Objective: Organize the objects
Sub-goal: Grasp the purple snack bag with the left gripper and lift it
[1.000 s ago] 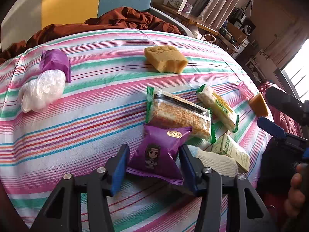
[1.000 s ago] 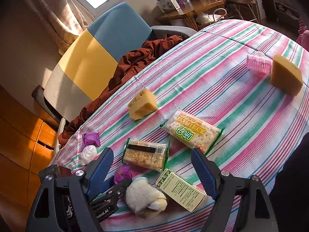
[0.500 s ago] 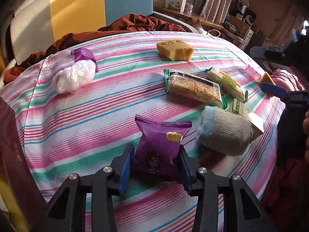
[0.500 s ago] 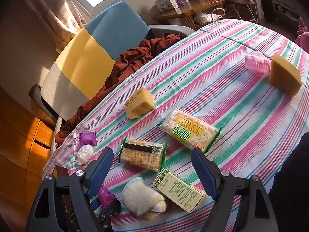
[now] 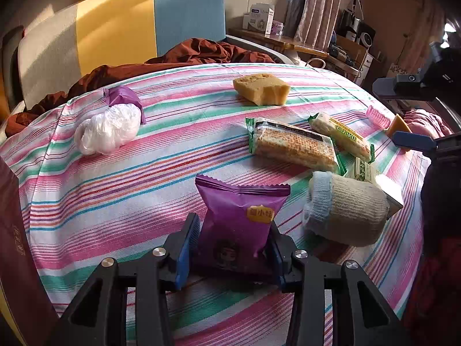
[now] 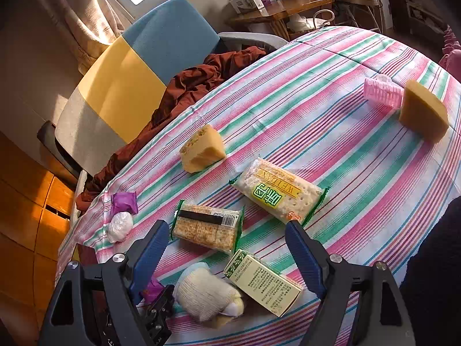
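My left gripper (image 5: 233, 227) has its jaws closing on a purple snack packet (image 5: 239, 216), and the blue pads press its lower sides. The packet stands up off the striped tablecloth (image 5: 115, 190). In the right wrist view the same packet (image 6: 152, 288) shows at the lower left. A rolled cream sock (image 5: 345, 210) lies just right of it. My right gripper (image 6: 226, 227) hangs open above a cracker pack (image 6: 207, 227), with nothing held. Beside that pack lie a second cracker pack (image 6: 279, 193) and a cream-and-green box (image 6: 262, 282).
Two yellow sponges (image 6: 201, 150) (image 6: 423, 112), a pink hair roller (image 6: 381, 90), a white plastic ball (image 5: 108, 128) and another purple packet (image 5: 122, 96) lie spread on the cloth. A yellow-and-blue chair (image 5: 129, 28) with brown fabric stands behind. A dark red box (image 5: 11, 230) is at the left edge.
The left gripper closed on the purple packet and drew it back from the cracker packs toward the near left edge. The right gripper stayed put, still open.
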`<act>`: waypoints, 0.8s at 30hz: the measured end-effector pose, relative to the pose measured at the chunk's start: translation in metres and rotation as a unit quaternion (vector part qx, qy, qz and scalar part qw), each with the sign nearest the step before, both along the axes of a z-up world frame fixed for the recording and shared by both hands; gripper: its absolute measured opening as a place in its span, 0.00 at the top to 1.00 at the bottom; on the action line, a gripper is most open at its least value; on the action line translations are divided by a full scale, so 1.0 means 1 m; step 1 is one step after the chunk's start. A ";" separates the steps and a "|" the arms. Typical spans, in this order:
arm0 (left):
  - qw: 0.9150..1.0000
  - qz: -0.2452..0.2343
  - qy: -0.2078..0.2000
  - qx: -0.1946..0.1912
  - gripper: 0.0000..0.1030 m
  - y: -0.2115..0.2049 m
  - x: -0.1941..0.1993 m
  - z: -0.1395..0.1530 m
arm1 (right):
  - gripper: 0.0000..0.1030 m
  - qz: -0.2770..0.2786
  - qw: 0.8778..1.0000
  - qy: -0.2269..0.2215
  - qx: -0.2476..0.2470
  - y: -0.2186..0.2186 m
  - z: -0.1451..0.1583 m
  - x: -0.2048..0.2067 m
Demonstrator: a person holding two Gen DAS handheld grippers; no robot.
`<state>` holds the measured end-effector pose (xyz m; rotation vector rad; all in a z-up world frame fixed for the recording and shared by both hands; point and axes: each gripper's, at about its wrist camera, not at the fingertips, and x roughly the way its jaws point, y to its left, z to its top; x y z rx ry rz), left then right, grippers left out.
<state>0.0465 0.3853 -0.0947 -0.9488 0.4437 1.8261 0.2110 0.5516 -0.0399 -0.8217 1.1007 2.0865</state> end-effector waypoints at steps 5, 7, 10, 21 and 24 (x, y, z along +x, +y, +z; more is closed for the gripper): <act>1.000 0.000 0.010 0.004 0.59 -0.002 0.002 0.000 | 0.18 0.003 1.000 -0.023 -0.002 -0.001 -0.004 -0.005; 1.000 0.000 0.013 0.007 0.59 -0.003 0.003 -0.001 | 0.18 0.010 0.999 -0.042 -0.020 0.000 -0.010 -0.009; 1.000 -0.001 0.014 0.011 0.59 -0.005 0.003 -0.002 | 0.18 0.011 0.994 -0.094 -0.046 0.000 -0.023 -0.017; 1.000 -0.001 -0.005 0.028 0.58 -0.010 -0.002 -0.002 | 0.18 -0.077 0.987 -0.109 -0.095 -0.020 -0.036 0.000; 0.999 -0.001 -0.013 0.034 0.58 -0.012 -0.004 -0.002 | 0.16 -0.084 0.984 -0.114 -0.107 -0.020 -0.044 -0.006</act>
